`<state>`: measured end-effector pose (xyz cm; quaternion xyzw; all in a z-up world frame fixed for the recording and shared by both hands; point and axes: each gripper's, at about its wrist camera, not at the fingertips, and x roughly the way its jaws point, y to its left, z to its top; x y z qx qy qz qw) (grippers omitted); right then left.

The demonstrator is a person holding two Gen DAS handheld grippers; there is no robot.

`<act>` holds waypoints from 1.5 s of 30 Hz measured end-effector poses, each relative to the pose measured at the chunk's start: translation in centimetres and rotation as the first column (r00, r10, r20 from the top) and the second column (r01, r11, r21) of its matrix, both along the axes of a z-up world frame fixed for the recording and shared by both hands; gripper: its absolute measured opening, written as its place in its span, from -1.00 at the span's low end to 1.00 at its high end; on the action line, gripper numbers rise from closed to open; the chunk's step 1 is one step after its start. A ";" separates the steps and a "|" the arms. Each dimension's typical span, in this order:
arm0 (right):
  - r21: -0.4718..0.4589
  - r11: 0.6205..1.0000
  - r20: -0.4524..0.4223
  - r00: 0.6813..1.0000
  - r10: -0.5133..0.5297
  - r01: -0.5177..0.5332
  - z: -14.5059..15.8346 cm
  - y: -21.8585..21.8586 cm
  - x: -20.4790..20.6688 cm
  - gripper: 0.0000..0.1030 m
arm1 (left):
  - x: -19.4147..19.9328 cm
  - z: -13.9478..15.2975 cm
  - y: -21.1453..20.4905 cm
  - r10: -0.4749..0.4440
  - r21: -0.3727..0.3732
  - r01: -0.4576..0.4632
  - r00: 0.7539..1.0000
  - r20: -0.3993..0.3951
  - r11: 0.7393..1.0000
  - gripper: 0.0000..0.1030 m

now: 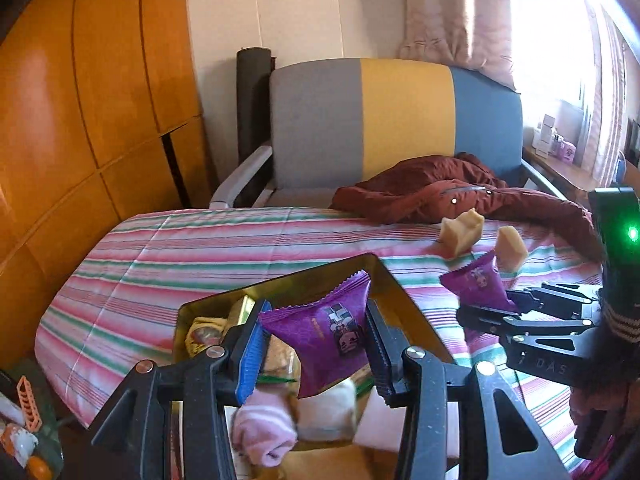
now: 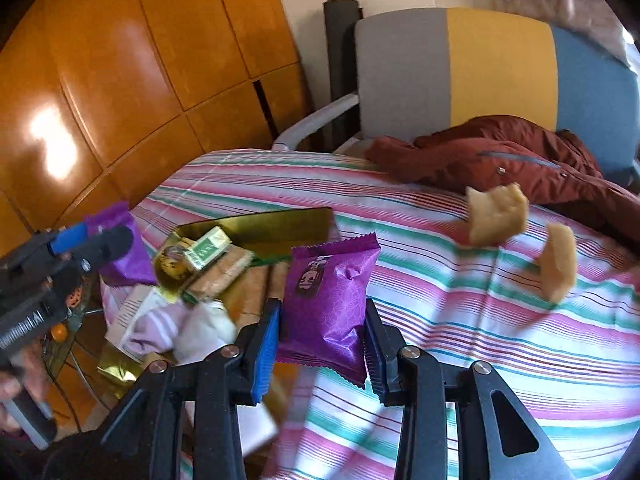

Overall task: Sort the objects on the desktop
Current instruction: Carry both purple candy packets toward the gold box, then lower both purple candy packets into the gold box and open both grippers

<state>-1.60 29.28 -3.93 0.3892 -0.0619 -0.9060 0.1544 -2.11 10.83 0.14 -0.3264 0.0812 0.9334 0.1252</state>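
Note:
My left gripper is shut on a purple snack packet, held above an open gold tin on the striped cloth. My right gripper is shut on a second purple packet over the cloth beside the tin. The right gripper with its packet also shows at the right of the left wrist view. In the right wrist view, the left gripper and its packet sit at the left. Two beige chunks lie on the cloth further back.
The tin holds pink-and-white socks, a small green-and-gold box and other packets. A maroon jacket lies at the cloth's far edge before a grey, yellow and blue chair. Wooden cupboard doors stand left.

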 end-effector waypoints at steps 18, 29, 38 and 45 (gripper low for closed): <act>0.025 0.996 0.048 0.995 0.090 -0.091 -0.8 -9.5 -2.1 -0.24 | 0.5 -0.5 -6.1 0.096 0.013 -0.095 0.995 -0.020 0.995 -0.11; 0.034 0.996 0.095 0.992 0.078 -0.081 -1.8 -11.2 -3.5 -0.24 | 0.5 -1.4 -7.5 0.114 0.024 -0.114 0.993 -0.001 0.993 -0.11; 0.043 0.996 0.111 0.991 0.068 -0.073 -2.2 -11.6 -4.1 -0.23 | 0.1 -2.2 -7.7 0.116 0.032 -0.117 0.993 0.026 0.993 -0.09; 0.040 0.997 0.110 0.992 0.055 -0.060 -1.9 -11.5 -4.4 -0.19 | -0.4 -2.8 -7.1 0.102 0.043 -0.105 0.993 0.056 0.994 0.01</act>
